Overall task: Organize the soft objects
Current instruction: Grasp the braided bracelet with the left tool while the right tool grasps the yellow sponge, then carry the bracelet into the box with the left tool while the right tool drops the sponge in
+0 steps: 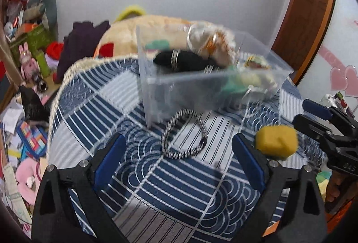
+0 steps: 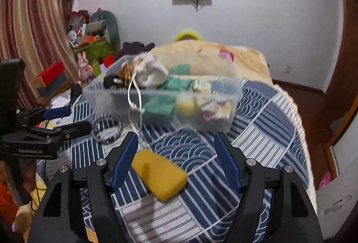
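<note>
A yellow sponge (image 2: 160, 174) lies on the blue patterned bedspread (image 2: 257, 131) between my right gripper's (image 2: 176, 149) open fingers, close to the left finger; it also shows in the left wrist view (image 1: 277, 142). A black-and-white braided hair band (image 1: 184, 134) lies in front of my open, empty left gripper (image 1: 179, 149); it also shows in the right wrist view (image 2: 107, 129). A clear plastic bin (image 1: 201, 86) behind it holds a white drawstring pouch (image 2: 150, 72), a black item (image 1: 183, 60), green cloth (image 2: 161, 104) and other soft things.
A beige blanket (image 2: 212, 57) lies behind the bin. Left of the bed stand cluttered boxes, a pink bunny toy (image 1: 28, 62) and papers on the floor. A wooden door frame (image 1: 313, 8) stands at the right. The bed edge drops off at the right (image 2: 299, 131).
</note>
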The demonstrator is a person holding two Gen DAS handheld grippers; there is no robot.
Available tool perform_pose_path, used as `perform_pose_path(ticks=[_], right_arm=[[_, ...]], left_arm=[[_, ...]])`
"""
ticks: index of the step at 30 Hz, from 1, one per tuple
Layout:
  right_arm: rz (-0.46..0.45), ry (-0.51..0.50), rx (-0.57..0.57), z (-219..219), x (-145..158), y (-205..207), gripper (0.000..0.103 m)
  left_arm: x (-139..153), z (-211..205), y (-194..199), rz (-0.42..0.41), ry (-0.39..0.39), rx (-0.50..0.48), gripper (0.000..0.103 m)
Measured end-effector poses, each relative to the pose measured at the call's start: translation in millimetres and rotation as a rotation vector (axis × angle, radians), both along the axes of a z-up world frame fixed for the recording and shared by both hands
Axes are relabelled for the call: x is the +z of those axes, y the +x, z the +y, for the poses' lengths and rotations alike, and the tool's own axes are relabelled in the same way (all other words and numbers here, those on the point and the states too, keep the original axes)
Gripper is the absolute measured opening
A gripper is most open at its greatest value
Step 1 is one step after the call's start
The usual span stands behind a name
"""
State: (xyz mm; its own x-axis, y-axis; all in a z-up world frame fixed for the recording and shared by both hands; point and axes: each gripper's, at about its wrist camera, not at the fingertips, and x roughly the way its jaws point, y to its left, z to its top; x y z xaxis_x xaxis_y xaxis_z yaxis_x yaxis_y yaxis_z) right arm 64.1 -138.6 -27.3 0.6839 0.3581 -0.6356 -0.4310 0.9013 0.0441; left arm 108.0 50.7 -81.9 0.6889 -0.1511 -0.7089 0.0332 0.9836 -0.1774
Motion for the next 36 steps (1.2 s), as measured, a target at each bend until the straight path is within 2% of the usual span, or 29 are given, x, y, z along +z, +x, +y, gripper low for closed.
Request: perform_pose_path(ticks=[4, 11, 15, 19, 21, 22, 24, 28, 30, 33, 36], right_arm=[[0.043, 0.007, 0.012, -0.8, -12.7, -3.2, 0.068], [0.088, 0.000, 0.033, 1.4, -26.4, -7.3, 0.068], [0.098, -0.005, 0.032, 2.4, -29.3, -6.9, 0.068], [0.101, -0.011, 0.036, 5.1, -31.9, -6.6, 0.068], [0.099, -0.025, 0.042, 8.9, -34.0, -7.3, 0.067], [0.104, -0.034, 0.047, 10.6, -36.0, -7.5, 0.066], [0.105, -0.046, 0.050, 13.9, -38.1, -7.0, 0.055], [0.097, -0.043, 0.056, 12.2, -36.5, -9.4, 0.051], [0.088, -0.041, 0.053, 10.7, -34.7, -10.6, 0.049], [0.077, -0.036, 0.050, 11.0, -30.9, -12.1, 0.048], [0.067, -0.032, 0.049, 9.1, -27.2, -13.5, 0.047]], left_arm=[[-18.5, -4.4, 7.0, 0.045, -0.017, 0.004, 0.097], [-24.2, -15.5, 22.0, 0.058, -0.026, 0.007, 0.096], [-27.3, -17.2, 31.3, 0.066, -0.033, 0.017, 0.083], [-27.4, -15.6, 34.7, 0.055, -0.031, 0.015, 0.076], [-27.1, -15.7, 34.6, 0.049, -0.033, 0.010, 0.065], [-27.5, -15.9, 33.5, 0.046, -0.027, 0.007, 0.062], [-28.0, -15.9, 29.8, 0.040, -0.007, 0.002, 0.051], [-28.1, -15.5, 19.9, 0.031, -0.003, -0.018, 0.034], [-27.5, -13.4, 15.8, 0.030, -0.018, -0.023, 0.024], [-26.4, -10.0, 10.5, 0.029, -0.037, -0.027, 0.013], [-23.8, -9.1, 4.9, 0.022, -0.044, -0.029, 0.010]])
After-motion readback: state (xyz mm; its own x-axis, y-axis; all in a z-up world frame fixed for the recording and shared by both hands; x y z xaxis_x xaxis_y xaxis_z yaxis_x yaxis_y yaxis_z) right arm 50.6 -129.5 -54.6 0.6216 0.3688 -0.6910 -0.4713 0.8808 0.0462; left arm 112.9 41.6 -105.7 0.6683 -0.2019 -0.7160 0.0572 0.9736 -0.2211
